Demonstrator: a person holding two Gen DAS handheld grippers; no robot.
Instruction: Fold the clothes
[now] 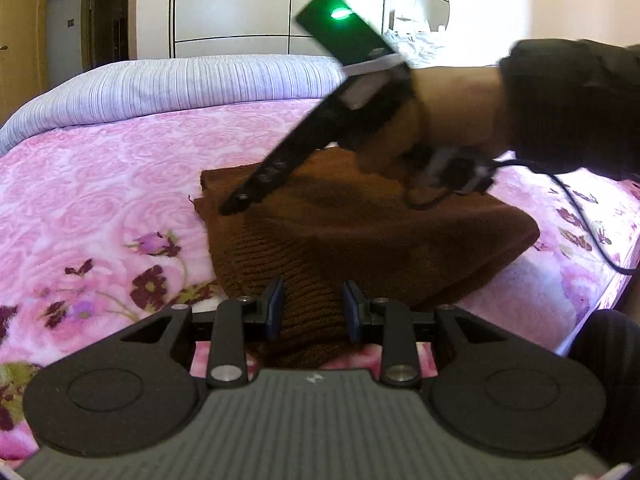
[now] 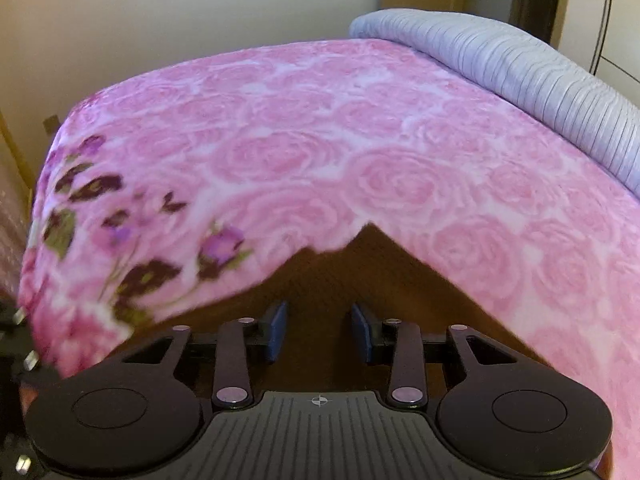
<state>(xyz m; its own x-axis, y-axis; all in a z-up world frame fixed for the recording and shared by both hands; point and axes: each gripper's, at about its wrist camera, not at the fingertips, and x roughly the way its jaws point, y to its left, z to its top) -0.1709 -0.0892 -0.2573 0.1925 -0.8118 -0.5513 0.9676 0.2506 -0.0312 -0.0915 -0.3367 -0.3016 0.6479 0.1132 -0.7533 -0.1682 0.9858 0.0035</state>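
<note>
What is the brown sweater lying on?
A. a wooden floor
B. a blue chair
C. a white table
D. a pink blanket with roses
D: the left wrist view shows the brown sweater spread on the pink blanket with roses that covers the bed.

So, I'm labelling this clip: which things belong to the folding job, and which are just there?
Job: brown knit garment; left tool; right tool.
Just there: pink rose blanket; striped grey cover; wardrobe; round mirror.
</note>
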